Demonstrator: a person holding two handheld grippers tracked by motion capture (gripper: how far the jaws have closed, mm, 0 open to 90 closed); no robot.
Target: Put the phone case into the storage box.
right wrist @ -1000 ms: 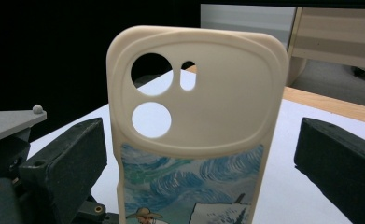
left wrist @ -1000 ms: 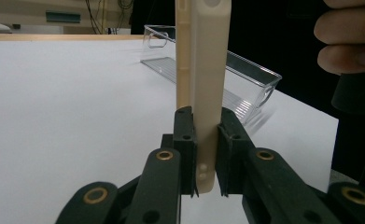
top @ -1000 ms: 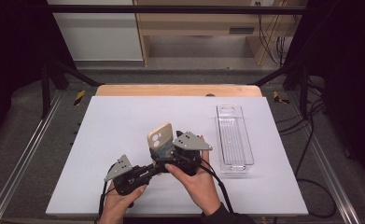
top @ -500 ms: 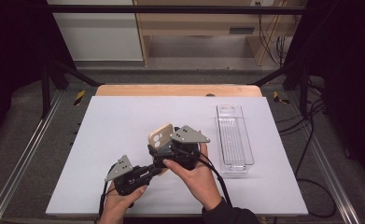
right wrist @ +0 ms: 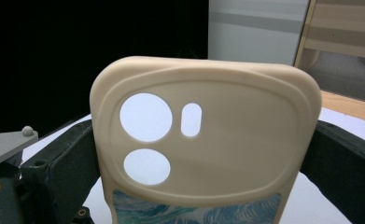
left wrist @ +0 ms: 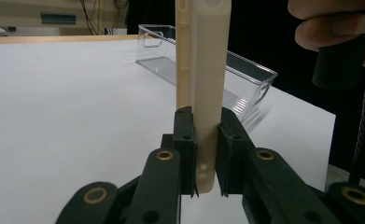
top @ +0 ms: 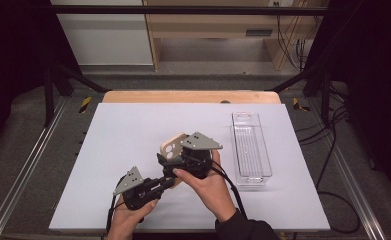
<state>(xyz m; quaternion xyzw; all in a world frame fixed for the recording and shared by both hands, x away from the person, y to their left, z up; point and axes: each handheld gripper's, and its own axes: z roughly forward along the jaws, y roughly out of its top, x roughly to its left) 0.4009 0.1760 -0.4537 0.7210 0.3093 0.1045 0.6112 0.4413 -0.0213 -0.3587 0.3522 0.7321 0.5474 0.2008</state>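
In the high view, the cream phone case (top: 173, 148) is held above the white table (top: 123, 135), near its middle and to the left of the clear plastic tray (top: 252, 150), which lies well apart from it. Both grippers meet at the case: the left gripper (top: 167, 183) comes from the lower left and the right gripper (top: 172, 162) from the right, each one in a hand of the person.

The left gripper view shows the case edge-on, a thing the high view cannot give. There the case (left wrist: 203, 70) is a thin upright strip, and the two black jaws of the left gripper (left wrist: 203, 156) press on both faces of its lower end, so this gripper is closed on the case. The tray (left wrist: 203, 63) is seen behind it on the table.

The right gripper view shows the flat back of the case (right wrist: 208, 144) instead, with two round camera holes and one small oval hole near the top, and a blue-green painted pattern at the bottom edge of the picture. The jaws of the right gripper stand at the two long sides of the case; if they really press on it I cannot tell.

The long axis of the case rises from the grippers, with the camera end on top and leaning away from the person.
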